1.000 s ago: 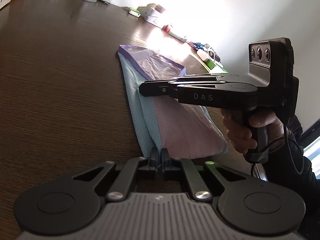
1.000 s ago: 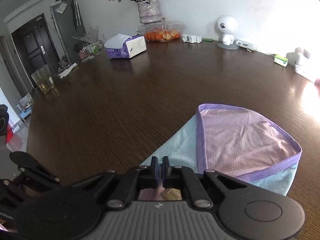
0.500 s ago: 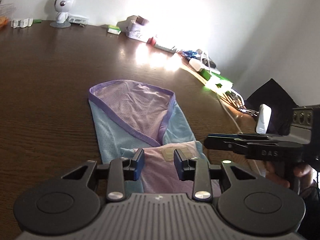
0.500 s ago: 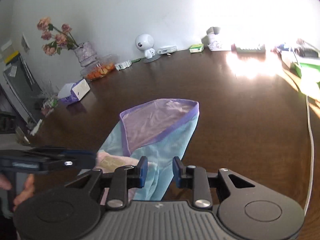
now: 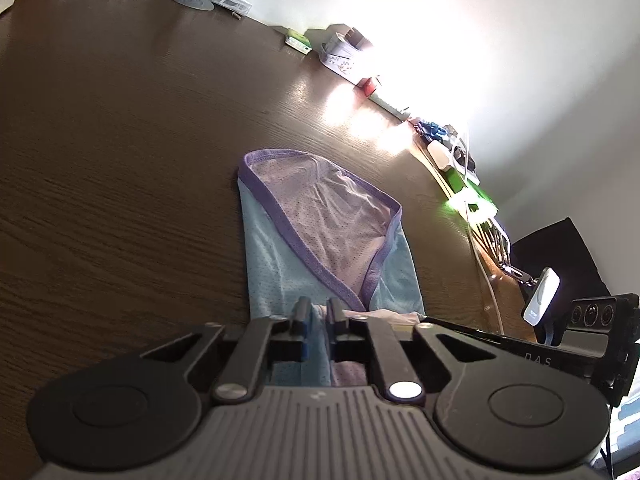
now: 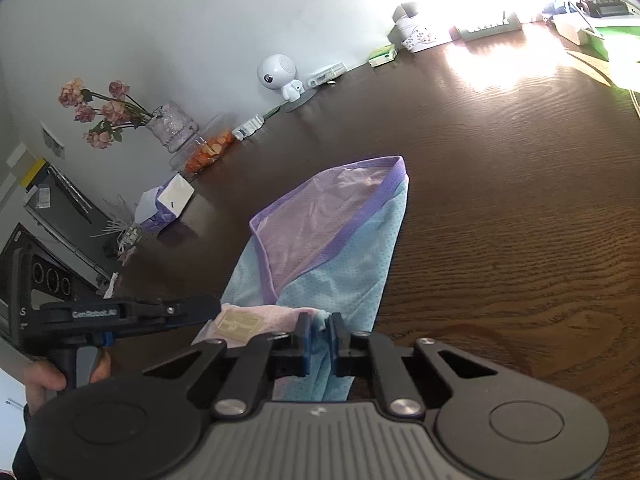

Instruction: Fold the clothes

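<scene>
A light blue mesh garment with a purple band and a pink inner panel lies folded into a narrow strip on the dark wooden table. My left gripper is at its near end, its jaws closing with the blue hem pinched between the pads. In the right wrist view the same garment runs away from me. My right gripper is closing on the near blue corner, with cloth bunched between its pads. The left gripper's fingers come in from the left beside a gold label on the pink fabric.
A white robot figurine, a flower vase, a tissue box and small boxes line the far table edge. A white cable and a phone on a stand sit at the right edge. A hand holds the left gripper.
Both grippers stood open over the garment's near end half a second ago and have now closed on the cloth. Both views have rolled, the right one more.
</scene>
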### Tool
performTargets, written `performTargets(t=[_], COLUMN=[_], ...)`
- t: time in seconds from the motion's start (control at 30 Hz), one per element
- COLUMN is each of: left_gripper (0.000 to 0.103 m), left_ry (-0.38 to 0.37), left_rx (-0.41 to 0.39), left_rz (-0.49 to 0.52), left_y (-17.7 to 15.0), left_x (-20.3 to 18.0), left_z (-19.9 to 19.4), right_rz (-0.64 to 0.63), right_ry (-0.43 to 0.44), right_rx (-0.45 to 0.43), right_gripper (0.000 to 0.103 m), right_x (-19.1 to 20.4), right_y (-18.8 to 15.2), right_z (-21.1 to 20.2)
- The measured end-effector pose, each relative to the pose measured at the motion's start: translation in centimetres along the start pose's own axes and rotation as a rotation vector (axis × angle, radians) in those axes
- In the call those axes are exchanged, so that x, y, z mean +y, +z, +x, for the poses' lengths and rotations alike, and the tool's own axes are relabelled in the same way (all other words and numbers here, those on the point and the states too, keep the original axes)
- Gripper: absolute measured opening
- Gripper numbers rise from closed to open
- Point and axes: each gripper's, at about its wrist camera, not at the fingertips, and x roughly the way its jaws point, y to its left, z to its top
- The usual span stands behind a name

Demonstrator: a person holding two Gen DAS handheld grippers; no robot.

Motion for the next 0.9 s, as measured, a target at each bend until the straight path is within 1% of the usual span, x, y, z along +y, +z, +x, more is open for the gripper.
performTargets(t=[0.03,0.07,0.17,0.23,0.33,0.4,0.43,0.47,0.5,0.53,0.57,0.63,0.7,0.8,0.83,0.9], left_gripper=[0.002,0.0,0.0,0.0,0.0,0.002,0.006,0.011,0.017,0.029,0.035,0.037,0.041,0.04,0.039,0.026], left_ry=[-0.002,-0.005,-0.001,0.0,-0.002,-0.003,0.002,0.003,-0.001,-0.011,-0.025,-0.064,-0.083,-0.091,-0.089,-0.072], left_rx=[-0.004,-0.012,-0.041,-0.046,-0.047,-0.051,-0.056,-0.061,-0.063,-0.067,-0.072,-0.063,-0.044,-0.022,-0.019,-0.007], left_rz=[-0.002,-0.012,-0.023,-0.023,-0.041,-0.052,-0.056,-0.054,-0.05,-0.045,-0.033,0.01,0.041,0.081,0.086,0.1], left_y=[-0.1,-0.1,-0.3,-0.4,-0.6,-0.7,-0.8,-1.0,-1.2,-1.5,-1.8,-2.8,-4.4,-6.6,-7.1,-7.7], left_x=[0.0,0.2,0.4,0.5,0.7,0.8,0.8,0.8,0.8,0.7,0.5,-0.1,-0.8,-1.7,-1.7,-1.7], left_z=[0.1,0.1,-0.4,-0.5,-0.3,-0.4,-0.7,-1.2,-1.8,-2.6,-3.3,-4.6,-5.0,-4.9,-4.9,-4.6], right_rz=[-0.008,-0.018,-0.037,-0.043,-0.059,-0.098,-0.113,-0.122,-0.126,-0.141,-0.163,-0.206,-0.252,-0.31,-0.331,-0.327], right_ry=[-0.002,-0.008,-0.047,-0.067,-0.092,-0.123,-0.131,-0.13,-0.127,-0.116,-0.099,-0.077,-0.057,-0.036,-0.03,-0.002], right_rx=[-0.006,-0.018,-0.054,-0.07,-0.062,-0.057,-0.066,-0.082,-0.102,-0.109,-0.11,-0.102,-0.065,-0.033,-0.023,-0.023], right_gripper=[0.002,0.002,0.001,0.001,0.001,0.001,0.002,0.007,0.009,0.012,0.017,0.02,0.02,0.02,0.02,0.019], right_x=[0.2,0.4,0.9,1.1,1.4,1.9,2.2,2.4,2.6,2.8,2.9,3.4,3.8,4.1,4.1,4.1], right_y=[0.0,-0.1,-0.2,-0.3,-0.4,-0.6,-0.7,-0.8,-1.0,-1.2,-1.5,-2.7,-4.3,-6.7,-7.5,-8.2], right_z=[0.0,0.0,-0.5,-0.7,-0.4,-0.4,-0.7,-1.4,-2.2,-3.1,-4.2,-5.9,-6.9,-6.9,-6.9,-6.9])
